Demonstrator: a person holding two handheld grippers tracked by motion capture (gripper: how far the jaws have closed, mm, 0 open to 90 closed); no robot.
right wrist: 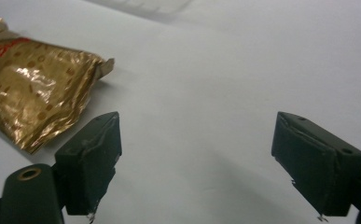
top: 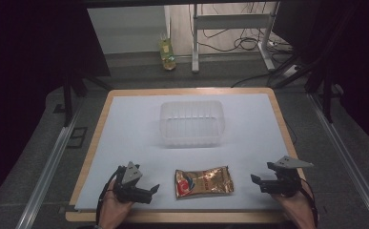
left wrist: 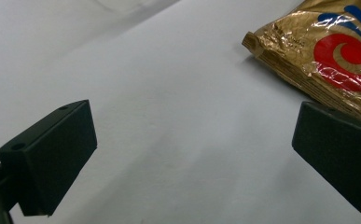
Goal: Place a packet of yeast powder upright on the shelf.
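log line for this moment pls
left gripper open, empty | right gripper open, empty | gold packet between them | clear tub behind

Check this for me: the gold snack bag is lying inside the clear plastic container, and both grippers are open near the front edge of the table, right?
Not quite. The gold snack bag lies on the white sheet in front of the clear plastic container, not inside it, as the high view shows. The left gripper and right gripper are indeed open near the front edge.

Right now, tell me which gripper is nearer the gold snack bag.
Left. The left gripper sits just beside the gold snack bag, at its left end; the right gripper stands farther off its right end.
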